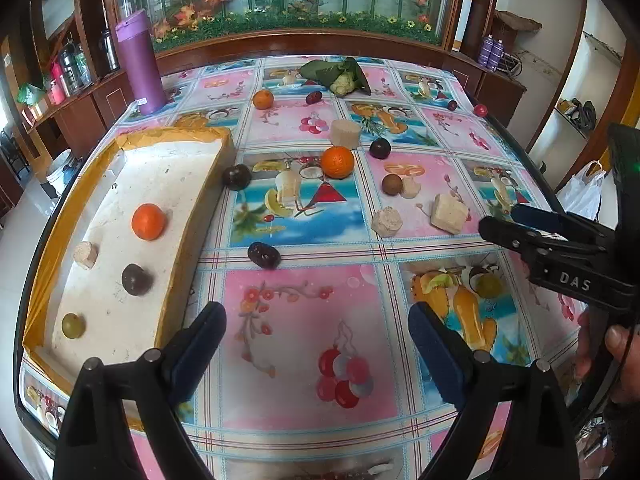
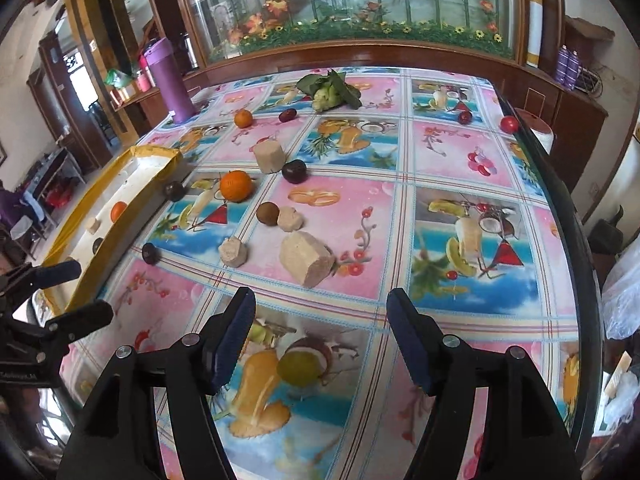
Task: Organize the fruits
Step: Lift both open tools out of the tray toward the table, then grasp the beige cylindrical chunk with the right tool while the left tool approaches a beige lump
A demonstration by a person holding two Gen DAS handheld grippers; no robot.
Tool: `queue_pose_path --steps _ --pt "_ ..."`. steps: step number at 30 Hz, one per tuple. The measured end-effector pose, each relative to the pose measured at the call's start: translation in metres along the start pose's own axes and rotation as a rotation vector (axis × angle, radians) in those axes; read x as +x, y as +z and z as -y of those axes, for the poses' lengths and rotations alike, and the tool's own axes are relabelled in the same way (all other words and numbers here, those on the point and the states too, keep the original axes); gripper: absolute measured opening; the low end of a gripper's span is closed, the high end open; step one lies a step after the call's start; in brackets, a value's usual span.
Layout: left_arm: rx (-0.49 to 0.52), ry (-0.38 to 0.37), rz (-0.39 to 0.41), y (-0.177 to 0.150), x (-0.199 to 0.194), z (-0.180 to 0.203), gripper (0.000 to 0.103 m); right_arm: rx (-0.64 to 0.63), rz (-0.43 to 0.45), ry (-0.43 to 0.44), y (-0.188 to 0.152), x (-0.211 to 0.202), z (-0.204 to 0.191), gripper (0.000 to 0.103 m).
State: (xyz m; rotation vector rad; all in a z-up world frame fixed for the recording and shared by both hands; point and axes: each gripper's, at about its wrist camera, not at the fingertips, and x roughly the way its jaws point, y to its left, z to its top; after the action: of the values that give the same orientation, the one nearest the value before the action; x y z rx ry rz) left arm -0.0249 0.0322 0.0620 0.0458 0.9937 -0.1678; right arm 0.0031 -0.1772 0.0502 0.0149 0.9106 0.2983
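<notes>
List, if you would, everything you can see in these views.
tray: one, white with yellow rim, table's left side
oranges: three, orange, one in tray, two on cloth
dark fruits: five, dark purple, one in tray, four on cloth
green grapes: two, green, one in tray, one on near cloth
beige chunks: five, beige, one in tray, four on cloth
brown fruit: one, brown, mid-cloth beside a chunk
red fruits: two, red, far right edge
leafy vegetable: one, green, far end
flask: one, purple, far left corner
tablecloth: one, pink and blue, covering table
left gripper, right gripper: two, black, blue pads, jaws open and empty
</notes>
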Motion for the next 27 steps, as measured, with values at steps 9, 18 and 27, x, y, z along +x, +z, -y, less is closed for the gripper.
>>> queue_pose_path --steps 9,18,27 --pt "0.003 0.011 -0.051 0.007 0.021 0.012 0.094 -0.153 -0.105 0.037 0.014 0.059 -0.008 0.041" --pt "-0.011 -0.046 -0.076 0.042 0.062 0.036 0.094 -0.168 -0.044 0.053 0.008 0.034 0.007 0.039" --pt "-0.006 -0.030 -0.067 0.049 0.093 0.051 0.062 -0.051 -0.024 0.064 -0.001 0.017 0.035 0.039"
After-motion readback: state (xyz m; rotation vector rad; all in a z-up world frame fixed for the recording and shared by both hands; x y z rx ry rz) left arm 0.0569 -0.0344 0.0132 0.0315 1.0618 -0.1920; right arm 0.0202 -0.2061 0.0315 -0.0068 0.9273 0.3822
